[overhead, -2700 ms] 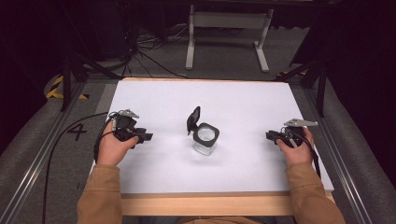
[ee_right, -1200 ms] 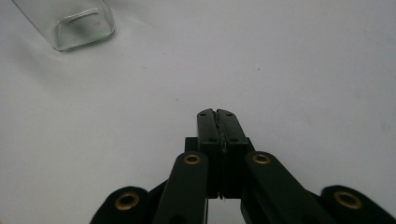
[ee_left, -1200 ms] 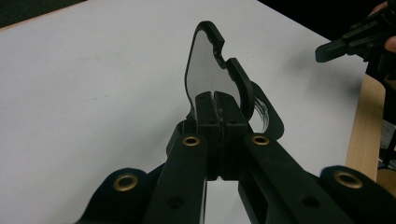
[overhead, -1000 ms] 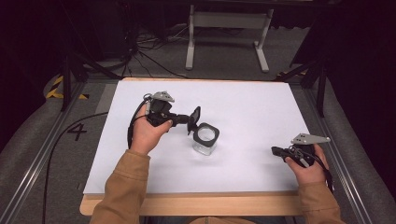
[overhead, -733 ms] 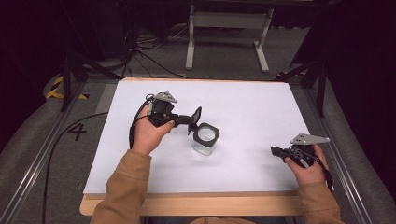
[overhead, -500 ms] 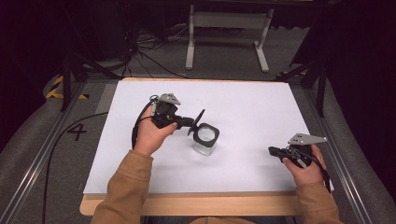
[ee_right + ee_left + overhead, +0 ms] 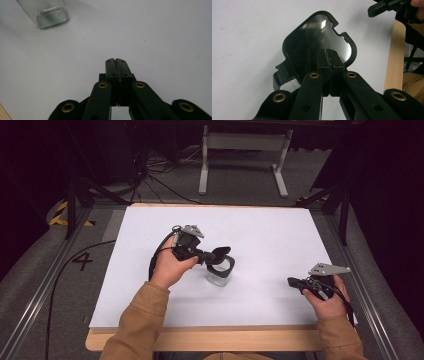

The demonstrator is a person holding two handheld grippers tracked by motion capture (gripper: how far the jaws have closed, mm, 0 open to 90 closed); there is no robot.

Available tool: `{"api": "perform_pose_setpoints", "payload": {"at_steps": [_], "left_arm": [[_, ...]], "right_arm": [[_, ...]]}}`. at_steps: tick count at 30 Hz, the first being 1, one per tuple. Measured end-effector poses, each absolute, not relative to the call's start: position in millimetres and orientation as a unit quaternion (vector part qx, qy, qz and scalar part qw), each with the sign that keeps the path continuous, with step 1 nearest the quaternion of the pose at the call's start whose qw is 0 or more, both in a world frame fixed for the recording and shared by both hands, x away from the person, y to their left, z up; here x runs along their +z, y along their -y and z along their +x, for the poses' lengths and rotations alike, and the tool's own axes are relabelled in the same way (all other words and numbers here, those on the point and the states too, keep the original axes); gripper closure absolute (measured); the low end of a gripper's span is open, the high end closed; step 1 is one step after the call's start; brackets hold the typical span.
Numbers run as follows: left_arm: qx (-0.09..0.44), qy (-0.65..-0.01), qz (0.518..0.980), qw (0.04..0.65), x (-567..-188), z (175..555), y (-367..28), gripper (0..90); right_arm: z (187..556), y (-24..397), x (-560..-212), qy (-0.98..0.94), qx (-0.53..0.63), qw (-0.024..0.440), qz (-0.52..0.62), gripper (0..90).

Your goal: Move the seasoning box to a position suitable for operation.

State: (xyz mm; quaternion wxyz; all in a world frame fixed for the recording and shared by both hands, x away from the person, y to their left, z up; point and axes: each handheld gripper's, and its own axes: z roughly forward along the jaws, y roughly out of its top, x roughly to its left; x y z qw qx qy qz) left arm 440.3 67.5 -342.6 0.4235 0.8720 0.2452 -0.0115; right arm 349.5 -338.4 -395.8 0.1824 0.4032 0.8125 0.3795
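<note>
While seen from above: left gripper pressed against black lid over clear jar, mid table; right gripper low, well apart. Left gripper view: jaws clenched, empty, tips on lid. Right gripper view: jaws clenched, empty; jar far off.

The black lid hides the glass jar's mouth — its top cut off in the right gripper view

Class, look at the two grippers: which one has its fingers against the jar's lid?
The left gripper: its closed fingers press on the black hinged lid of the glass jar. The right gripper rests apart, near the table's right edge, touching nothing.
</note>
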Motion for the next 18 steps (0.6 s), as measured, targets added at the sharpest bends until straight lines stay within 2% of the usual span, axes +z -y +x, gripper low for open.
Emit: {"api": "perform_pose_setpoints", "payload": {"at_steps": [18], "left_arm": [[-0.025,-0.23,0.894,0.383,-356.0,443.3,-49.9,89.9]], "right_arm": [[348.4,339.9,-396.8,-0.812,0.379,0.181,0.405,90.0]]}}
